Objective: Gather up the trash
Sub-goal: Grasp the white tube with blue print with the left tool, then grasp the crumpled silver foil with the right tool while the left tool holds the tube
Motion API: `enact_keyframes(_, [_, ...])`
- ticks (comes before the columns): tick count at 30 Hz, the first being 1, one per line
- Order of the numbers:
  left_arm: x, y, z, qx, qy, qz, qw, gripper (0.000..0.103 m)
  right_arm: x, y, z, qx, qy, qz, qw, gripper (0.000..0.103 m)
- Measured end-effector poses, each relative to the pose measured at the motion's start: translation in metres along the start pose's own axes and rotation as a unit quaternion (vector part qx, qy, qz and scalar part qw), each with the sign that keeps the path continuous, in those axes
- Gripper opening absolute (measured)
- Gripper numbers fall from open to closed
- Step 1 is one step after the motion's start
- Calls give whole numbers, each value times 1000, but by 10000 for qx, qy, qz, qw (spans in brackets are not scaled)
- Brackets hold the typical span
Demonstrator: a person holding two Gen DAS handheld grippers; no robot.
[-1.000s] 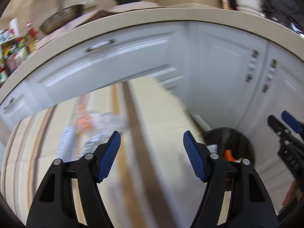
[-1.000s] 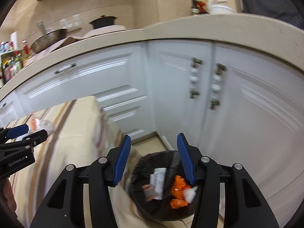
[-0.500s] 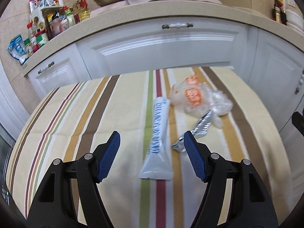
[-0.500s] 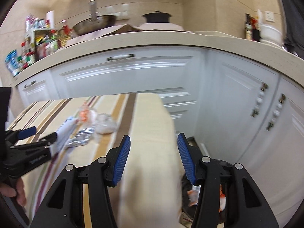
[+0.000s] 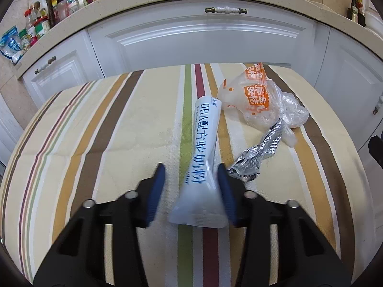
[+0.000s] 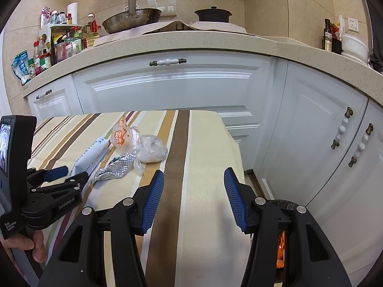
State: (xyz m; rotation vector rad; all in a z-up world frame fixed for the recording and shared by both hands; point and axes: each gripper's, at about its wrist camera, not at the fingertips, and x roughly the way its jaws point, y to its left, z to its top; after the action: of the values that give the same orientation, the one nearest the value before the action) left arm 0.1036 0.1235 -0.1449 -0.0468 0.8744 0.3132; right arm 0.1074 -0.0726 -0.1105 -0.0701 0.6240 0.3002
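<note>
White plastic sachet (image 5: 204, 153) with blue print — that's my target, lying lengthwise on the striped tablecloth (image 5: 95, 131), lower centre of the left wrist view, its near end between my left gripper (image 5: 190, 186) pads. Jaws are closing on it right now; the right-hand pad looks to be at the sachet's edge, the left-hand pad apart from it with cloth showing in the gap, so not clamped yet. Pads blurred, can't be sure of contact.

Step in hand: grasping the first piece of trash on the table. Other trash just beside it, upper right of that frame: crumpled foil wrapper (image 5: 258, 153) near the right-hand pad, orange-printed bag (image 5: 253, 93) and clear plastic wad (image 5: 292, 114) behind it, touching each other.

Right gripper (image 6: 194, 198) — released, nothing between its blue pads, hovering over the table's right part in the right wrist view. Black bin (image 6: 284, 205) sits on the floor past the table edge, lower right of that frame, mostly hidden behind the gripper, orange scrap visible inside.

Next move, my guess: finish the squeeze, lift the limp sachet clear without dragging the foil, carry it across to the bin. Thin flat film could slip or fold, so grip needs to bite well before lifting.
</note>
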Motion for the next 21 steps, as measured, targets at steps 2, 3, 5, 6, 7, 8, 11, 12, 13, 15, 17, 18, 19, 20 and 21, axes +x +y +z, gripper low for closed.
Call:
enact_keyframes(2, [1, 1, 0, -34, 24, -67, 10000, 27, 1, 1, 0, -5, 11, 2, 10000, 52])
enact_keyframes(3, [1, 3, 0, -49, 7, -74, 10000, 26, 1, 1, 0, -10, 16, 6, 10000, 52])
enact_keyframes(5, [-2, 5, -1, -57, -64, -43, 10000, 24, 2, 4, 1, -28, 27, 11, 10000, 52])
enact_keyframes(6, [-4, 8, -1, -65, -89, -20, 9999, 24, 2, 5, 1, -32, 31, 13, 10000, 52])
enact_keyframes(7, [-4, 10, -2, -83, -89, -20, 9999, 24, 3, 6, 1, -38, 37, 19, 10000, 52])
enact_keyframes(8, [-5, 13, -1, -116, -92, -17, 9999, 24, 4, 7, 1, -43, 42, 27, 10000, 52])
enact_keyframes(11, [-10, 25, -1, -207, -122, 48, 9997, 24, 5, 14, 3, -74, 46, 64, 9999, 52])
enact_keyframes(12, [-12, 30, -1, -237, -145, 75, 9996, 23, 6, 18, 4, -88, 45, 85, 9999, 52])
enact_keyframes(13, [-14, 34, -1, -256, -160, 94, 9995, 23, 7, 21, 5, -98, 44, 108, 9999, 52])
enact_keyframes(15, [-17, 44, -1, -296, -249, 157, 9991, 24, 9, 29, 6, -129, 50, 162, 9998, 52])
enact_keyframes(17, [-21, 56, -2, -371, -256, 239, 9987, 24, 12, 38, 8, -174, 64, 219, 9996, 52])
enact_keyframes(18, [-23, 62, -2, -408, -269, 273, 9984, 24, 15, 44, 9, -198, 84, 262, 9994, 52])
enact_keyframes(19, [-24, 70, -2, -450, -282, 321, 9981, 24, 18, 49, 10, -213, 106, 298, 9993, 52])
enact_keyframes(20, [-25, 77, -3, -480, -289, 369, 9977, 23, 20, 54, 10, -227, 124, 338, 9991, 52])
enact_keyframes(21, [-27, 82, -3, -503, -294, 410, 9975, 23, 23, 62, 11, -257, 151, 392, 9988, 52])
